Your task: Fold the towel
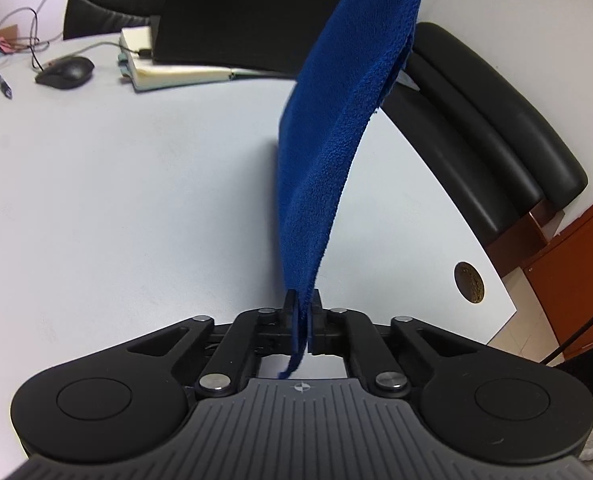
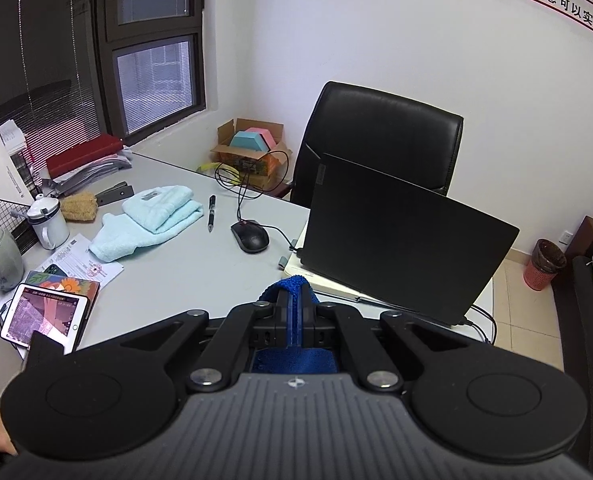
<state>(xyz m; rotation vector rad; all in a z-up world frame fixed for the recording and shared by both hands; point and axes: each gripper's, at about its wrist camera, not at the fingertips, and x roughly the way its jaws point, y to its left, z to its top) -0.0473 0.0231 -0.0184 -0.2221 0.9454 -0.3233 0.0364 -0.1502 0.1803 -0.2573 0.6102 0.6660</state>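
Note:
A dark blue towel [image 1: 328, 128] hangs in the air above the grey desk [image 1: 136, 200]. My left gripper [image 1: 303, 300] is shut on one corner of it, and the cloth stretches up and away to the top of the left wrist view. My right gripper [image 2: 294, 292] is shut on another part of the blue towel [image 2: 292, 282], which bunches over the fingertips and shows below between the finger bases. The rest of the towel is hidden in the right wrist view.
A black laptop [image 2: 400, 248] on a notebook, a mouse [image 2: 250, 237], a pen [image 2: 211, 213], folded light blue towels [image 2: 152, 220], a tablet [image 2: 42, 318], mugs and papers are on the desk. Black chairs [image 1: 484, 140] stand at the desk's edge.

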